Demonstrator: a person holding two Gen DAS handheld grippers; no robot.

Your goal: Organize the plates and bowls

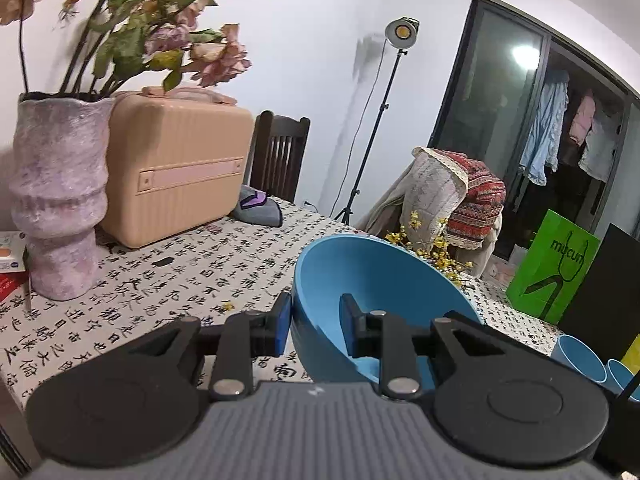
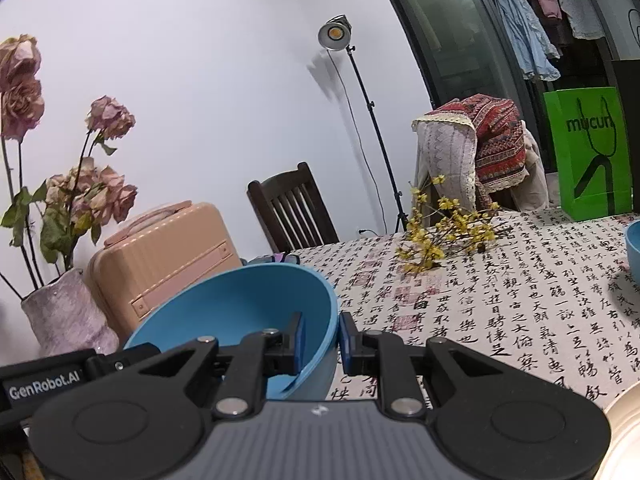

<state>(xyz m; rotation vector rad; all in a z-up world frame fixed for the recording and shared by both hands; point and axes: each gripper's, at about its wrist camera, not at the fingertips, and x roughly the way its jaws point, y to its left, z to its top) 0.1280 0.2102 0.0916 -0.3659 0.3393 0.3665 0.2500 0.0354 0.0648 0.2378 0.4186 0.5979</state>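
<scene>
We see a large, smooth, matte blue plastic bowl [image 1: 384, 280] held tilted above the table, its empty round hollow turned toward both cameras. Its rim is pinched on two opposite sides, one wall in each view sitting between a pair of blue pads. At the right edge of the left wrist view two smaller light-blue cups [image 1: 580, 356] stand close together, upright.

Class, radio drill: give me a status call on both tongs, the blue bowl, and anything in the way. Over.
Left tongs and right tongs both clamped on blue bowl rim, opposite sides. Bowl tilted above tablecloth. Yellow flower sprig lies ahead.
</scene>
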